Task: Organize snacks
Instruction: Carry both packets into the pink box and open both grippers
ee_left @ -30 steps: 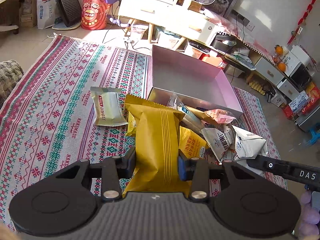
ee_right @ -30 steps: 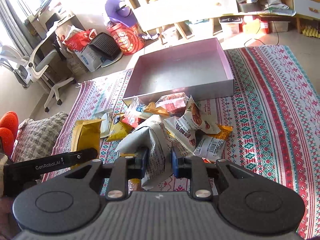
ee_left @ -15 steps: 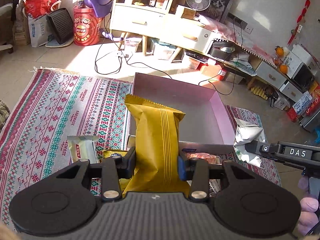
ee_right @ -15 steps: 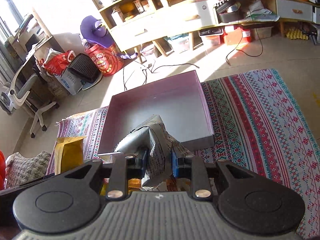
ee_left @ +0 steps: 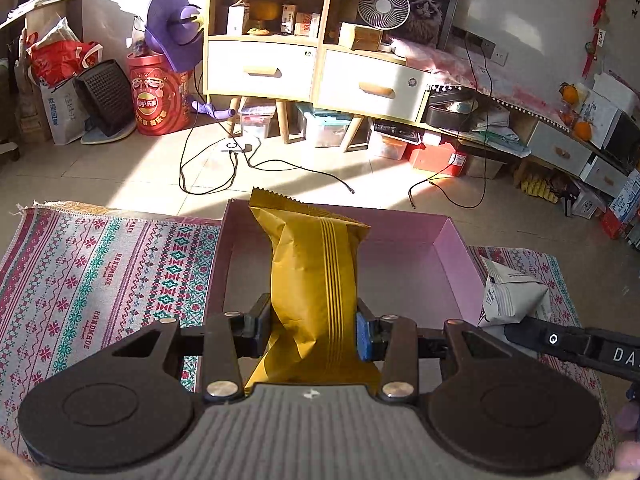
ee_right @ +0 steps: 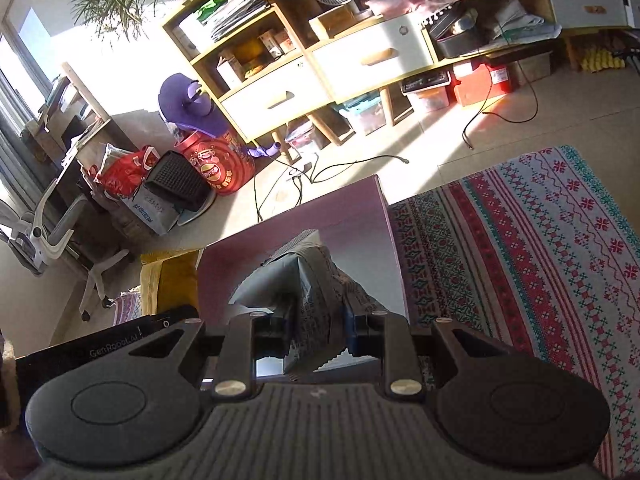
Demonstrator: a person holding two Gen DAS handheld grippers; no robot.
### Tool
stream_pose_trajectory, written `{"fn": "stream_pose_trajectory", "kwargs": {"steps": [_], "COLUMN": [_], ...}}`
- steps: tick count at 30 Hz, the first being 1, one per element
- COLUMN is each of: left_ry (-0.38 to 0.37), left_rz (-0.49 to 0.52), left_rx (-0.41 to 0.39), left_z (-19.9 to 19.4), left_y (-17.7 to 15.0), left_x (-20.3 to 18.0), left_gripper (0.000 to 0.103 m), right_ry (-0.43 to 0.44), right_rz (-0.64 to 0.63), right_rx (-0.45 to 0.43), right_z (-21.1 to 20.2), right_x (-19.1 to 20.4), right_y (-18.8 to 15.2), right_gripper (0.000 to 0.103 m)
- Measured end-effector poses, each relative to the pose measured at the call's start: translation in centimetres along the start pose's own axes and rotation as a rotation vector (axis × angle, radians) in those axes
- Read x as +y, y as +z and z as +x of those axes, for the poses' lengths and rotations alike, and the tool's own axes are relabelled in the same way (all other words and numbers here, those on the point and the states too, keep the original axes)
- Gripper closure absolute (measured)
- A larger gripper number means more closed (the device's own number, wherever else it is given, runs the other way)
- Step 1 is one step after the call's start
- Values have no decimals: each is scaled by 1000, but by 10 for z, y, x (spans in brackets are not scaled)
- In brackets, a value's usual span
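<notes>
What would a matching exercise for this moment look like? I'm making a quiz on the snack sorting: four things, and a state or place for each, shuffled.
Things:
1. yellow snack packet
2. white snack packet
3. pink box
4. patterned rug

States or places:
A. lies on the floor under the box
B. clamped in the left gripper
C. open-topped, on the rug
D. clamped in the right gripper

Pairs: 1-B, 2-D, 3-C, 4-A

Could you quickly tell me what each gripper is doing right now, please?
Left gripper: closed on a yellow snack packet.
Right gripper: closed on a white snack packet.
</notes>
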State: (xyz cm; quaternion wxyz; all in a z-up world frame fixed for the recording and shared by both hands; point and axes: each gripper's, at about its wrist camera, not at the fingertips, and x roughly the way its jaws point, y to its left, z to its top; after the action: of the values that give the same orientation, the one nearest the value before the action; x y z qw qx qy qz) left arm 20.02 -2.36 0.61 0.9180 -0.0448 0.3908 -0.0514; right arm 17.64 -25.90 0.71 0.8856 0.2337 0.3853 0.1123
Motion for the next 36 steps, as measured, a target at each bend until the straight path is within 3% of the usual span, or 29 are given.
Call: {"fn": "stream_pose_trajectory", "kwargs": {"steps": [9, 12, 14, 16, 21, 29, 36], "left_ry": [18, 11, 34, 29, 29, 41, 3], "left_rz": [-6, -23, -31, -44, -38, 20, 44], "left_rx": [19, -2, -10, -3, 18, 9, 14], "left_z": [19, 18, 16, 14, 6, -17, -38], "left_y": [-6, -7, -7, -7, -9, -21, -37], "left_x": [-12, -12, -10, -7, -4, 1, 10], "left_gripper": [56, 54, 30, 22, 18, 9, 4], "right_ry": [-16, -22, 2, 20, 20, -1, -19], "right_rz": [-22, -1, 20, 35, 11, -109, -167], "right_rx": [13, -12, -28, -47, -55, -62, -62], "right_z": [5, 1, -5, -11, -18, -33, -47], "right_x": [1, 1, -1, -2, 1, 15, 17], "right_y": [-4, -2, 1, 3, 2, -7, -19], "right_gripper": [80, 76, 54, 47, 41, 19, 8]}}
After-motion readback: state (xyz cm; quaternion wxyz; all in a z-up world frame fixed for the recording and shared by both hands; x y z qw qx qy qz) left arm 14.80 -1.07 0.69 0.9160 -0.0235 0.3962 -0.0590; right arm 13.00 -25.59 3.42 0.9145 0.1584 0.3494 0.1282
